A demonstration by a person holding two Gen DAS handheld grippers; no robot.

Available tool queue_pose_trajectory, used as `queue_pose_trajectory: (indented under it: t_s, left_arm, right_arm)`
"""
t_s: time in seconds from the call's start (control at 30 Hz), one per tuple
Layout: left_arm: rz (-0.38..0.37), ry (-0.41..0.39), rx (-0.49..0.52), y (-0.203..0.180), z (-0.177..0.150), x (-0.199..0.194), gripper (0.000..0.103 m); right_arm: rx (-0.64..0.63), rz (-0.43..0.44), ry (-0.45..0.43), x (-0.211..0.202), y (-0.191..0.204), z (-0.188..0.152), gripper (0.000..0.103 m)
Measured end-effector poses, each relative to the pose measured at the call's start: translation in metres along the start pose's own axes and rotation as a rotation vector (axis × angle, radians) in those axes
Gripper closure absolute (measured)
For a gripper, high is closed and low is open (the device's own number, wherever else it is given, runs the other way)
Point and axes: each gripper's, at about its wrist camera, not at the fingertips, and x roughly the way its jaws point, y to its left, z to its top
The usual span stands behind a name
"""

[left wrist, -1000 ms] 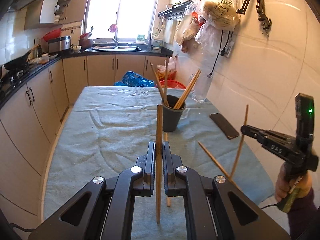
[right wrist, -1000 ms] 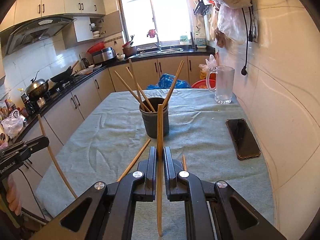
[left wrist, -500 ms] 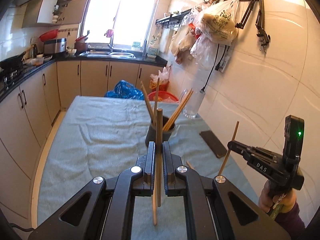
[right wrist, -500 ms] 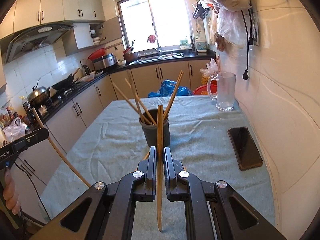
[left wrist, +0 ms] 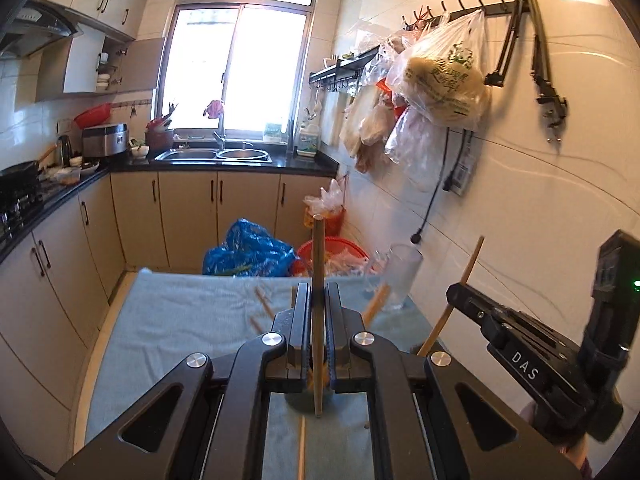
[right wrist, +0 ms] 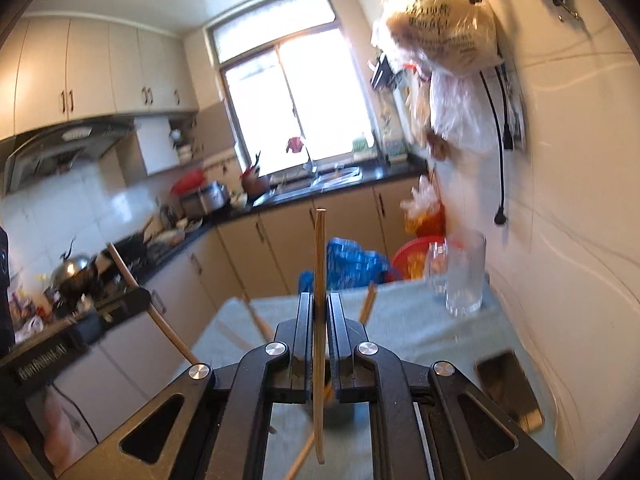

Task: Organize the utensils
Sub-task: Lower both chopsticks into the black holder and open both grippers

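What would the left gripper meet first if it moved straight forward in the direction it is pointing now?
Probably the dark cup, which shows just under and behind the left gripper; the gripper is shut on a chopstick. Depth is unclear, so it might pass above the cup, over the table.

Each scene is seen from just behind a gripper's own two fingers, looking forward along them down the kitchen toward the window (left wrist: pixel 240 68) and sink (left wrist: pixel 214 155). The left wrist view is held level above the cloth-covered table (left wrist: pixel 192 312); the right wrist view is tilted and blurred. The table, the glass pitcher (right wrist: pixel 464 276), the blue bag (left wrist: pixel 248 250) and the hanging plastic bag (right wrist: pixel 440 32) are shared. The opposite gripper is caught at each view's outer edge.
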Motion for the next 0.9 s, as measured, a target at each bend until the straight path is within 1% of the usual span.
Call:
queue_pose_trajectory:
  t_s: [0.13, 0.23, 0.33, 0.43, 0.57, 0.7, 0.77, 0.8, 0.83, 0.9]
  left_arm:
    - [0.011, 0.021, 0.003, -0.004, 0.014, 0.037, 0.097]
    - [0.041, 0.042, 0.019, -0.007, 0.015, 0.065, 0.097]
    - [0.048, 0.093, 0.013, -0.004, 0.009, 0.091, 0.097]
    - [0.046, 0.135, 0.01, 0.0, -0.001, 0.107, 0.097]
    - [0.04, 0.166, -0.007, 0.004, -0.009, 0.116, 0.097]
    - [0.04, 0.162, -0.018, 0.005, -0.012, 0.109, 0.096]
    - [0.039, 0.153, -0.014, 0.004, -0.012, 0.103, 0.09]
    - [0.042, 0.145, -0.012, 0.004, -0.013, 0.098, 0.084]
    - [0.046, 0.136, -0.009, 0.002, -0.013, 0.093, 0.079]
    - [0.055, 0.117, 0.0, -0.001, -0.013, 0.082, 0.076]
  right_arm:
    - [0.029, -0.011, -0.044, 0.029, 0.0, 0.015, 0.096]
    - [0.043, -0.028, -0.055, 0.048, -0.003, 0.017, 0.096]
    - [0.061, -0.038, -0.032, 0.068, -0.009, 0.013, 0.096]
    - [0.072, -0.049, 0.013, 0.087, -0.017, 0.002, 0.096]
    - [0.075, -0.049, 0.075, 0.102, -0.024, -0.009, 0.095]
    - [0.092, -0.036, 0.12, 0.109, -0.029, -0.018, 0.094]
    - [0.102, -0.028, 0.136, 0.11, -0.03, -0.019, 0.088]
    - [0.108, -0.027, 0.138, 0.11, -0.032, -0.018, 0.077]
    - [0.116, -0.023, 0.137, 0.108, -0.033, -0.018, 0.069]
    - [0.117, -0.021, 0.131, 0.104, -0.033, -0.018, 0.067]
